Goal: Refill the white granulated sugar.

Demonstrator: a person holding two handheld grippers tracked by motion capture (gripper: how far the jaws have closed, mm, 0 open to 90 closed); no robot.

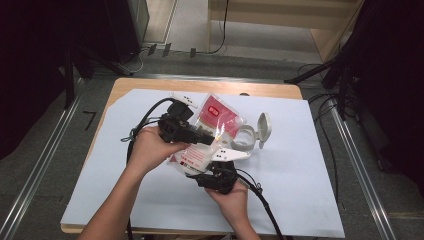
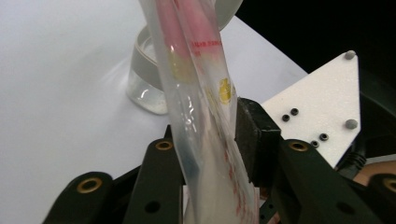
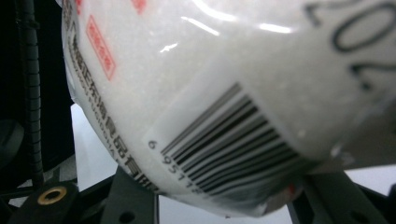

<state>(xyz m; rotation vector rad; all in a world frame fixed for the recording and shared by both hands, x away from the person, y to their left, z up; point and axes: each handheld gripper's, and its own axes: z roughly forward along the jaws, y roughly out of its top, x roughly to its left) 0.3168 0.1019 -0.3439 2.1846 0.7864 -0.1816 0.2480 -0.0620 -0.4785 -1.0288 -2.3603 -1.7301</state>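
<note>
The bag hangs in the air between both grippers, tipped toward the open jar just beyond them (for pouring, I'd guess). The right gripper clamps the full bottom end from below. The left gripper straddles the flat neck, jaws part open, pads barely touching.

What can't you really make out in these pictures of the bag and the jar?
- Bag, right gripper view: its edges run past the picture, and the digits under the barcode are partly cut off.
- Jar, left gripper view: the bag covers its right side, and its contents are too blurred to tell.
- Right gripper, high view: the bag hides its jaws.
- Print on the bag, high view: too small to read.
- Left gripper: whether its pads press the bag is unclear.
</note>
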